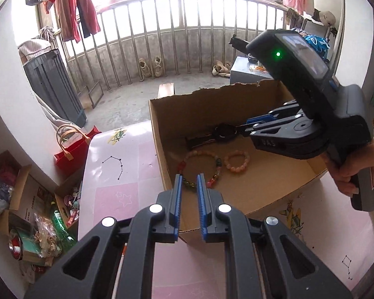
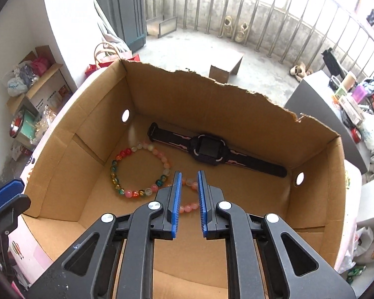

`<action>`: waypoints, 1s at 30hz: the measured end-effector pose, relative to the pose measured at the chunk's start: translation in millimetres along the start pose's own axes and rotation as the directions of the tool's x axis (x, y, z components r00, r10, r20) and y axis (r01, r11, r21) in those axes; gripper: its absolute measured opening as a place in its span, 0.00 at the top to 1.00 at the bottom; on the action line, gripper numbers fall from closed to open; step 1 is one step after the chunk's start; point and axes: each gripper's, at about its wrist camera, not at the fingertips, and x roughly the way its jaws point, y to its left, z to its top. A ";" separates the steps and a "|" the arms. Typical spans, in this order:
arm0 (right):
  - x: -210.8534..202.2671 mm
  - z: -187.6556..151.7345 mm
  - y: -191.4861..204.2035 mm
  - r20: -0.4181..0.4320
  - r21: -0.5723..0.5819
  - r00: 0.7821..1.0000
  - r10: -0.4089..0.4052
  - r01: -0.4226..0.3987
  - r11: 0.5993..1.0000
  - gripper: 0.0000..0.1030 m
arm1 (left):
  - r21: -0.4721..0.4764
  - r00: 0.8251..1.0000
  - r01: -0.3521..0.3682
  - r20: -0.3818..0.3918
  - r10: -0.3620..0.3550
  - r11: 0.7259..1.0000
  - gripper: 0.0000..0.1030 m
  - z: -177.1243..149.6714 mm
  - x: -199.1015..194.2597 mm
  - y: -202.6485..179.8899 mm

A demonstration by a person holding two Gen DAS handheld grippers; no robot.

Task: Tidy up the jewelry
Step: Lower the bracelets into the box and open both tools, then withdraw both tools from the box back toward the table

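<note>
Right wrist view shows our right gripper (image 2: 188,189) inside the box (image 2: 236,114), pointing down at the floor of it. Its jaws are a little apart and hold nothing. The small pink bracelet (image 2: 190,207) lies flat right under the tips, partly hidden by them. The big bracelet (image 2: 139,169) lies just beside it, toward the box's left wall. The watch (image 2: 209,149) lies past both, along the far wall, its strap running left to right. We think the right hand is nearer to all three. Our left gripper (image 1: 188,184) hangs over the box's near edge, jaws a little apart and empty, pointing at the big bracelet.
</note>
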 end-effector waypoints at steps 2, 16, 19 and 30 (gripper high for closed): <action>-12.2 -7.9 -0.8 0.038 -0.017 0.999 -0.037 0.037 0.999 0.85 | 0.009 1.000 0.011 0.002 -0.011 1.000 0.85 -0.2 2.6 -4.0; -113.4 -89.7 -63.5 0.398 0.125 0.913 -0.084 0.037 0.991 0.58 | -0.031 0.986 -0.024 0.166 0.029 0.999 0.58 -0.1 -30.6 -33.0; -127.5 -108.3 -70.9 0.483 0.176 0.871 -0.093 0.008 0.984 0.51 | -0.054 0.977 -0.033 0.208 0.044 0.998 0.54 -4.2 -39.9 -40.7; -134.0 -177.7 -65.6 0.557 0.214 0.825 -0.097 -0.029 0.976 0.28 | -0.037 0.972 0.033 0.232 -0.023 0.999 0.48 -68.3 -42.0 -79.5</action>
